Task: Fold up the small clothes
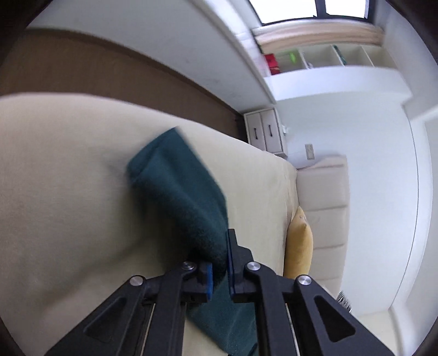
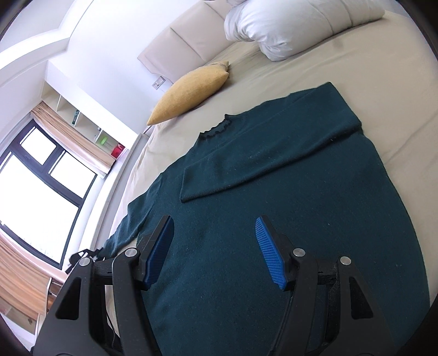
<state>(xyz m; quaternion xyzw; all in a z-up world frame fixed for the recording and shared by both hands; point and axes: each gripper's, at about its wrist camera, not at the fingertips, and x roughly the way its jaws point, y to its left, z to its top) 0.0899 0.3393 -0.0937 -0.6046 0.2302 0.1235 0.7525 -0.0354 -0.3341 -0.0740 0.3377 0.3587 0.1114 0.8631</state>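
Note:
A dark teal sweater (image 2: pixel 273 197) lies flat on the cream bed, neck toward the yellow cushion. One sleeve (image 2: pixel 262 158) is folded across its chest. The other sleeve (image 2: pixel 128 221) stretches toward the bed's window-side edge. My left gripper (image 1: pixel 220 268) is shut on that sleeve (image 1: pixel 180 186) and holds it lifted above the sheet, cuff end hanging forward. My right gripper (image 2: pixel 215 252) is open and empty, hovering over the sweater's lower body. The left gripper also shows small at the sleeve's end in the right wrist view (image 2: pixel 82 256).
A yellow cushion (image 2: pixel 189 90) lies by the headboard (image 2: pixel 178 38), also seen in the left wrist view (image 1: pixel 298 246). A white duvet (image 2: pixel 295 24) is bunched at the bed's far side. Drawers (image 1: pixel 264 134) and a shelf (image 1: pixel 317 59) stand by the window wall.

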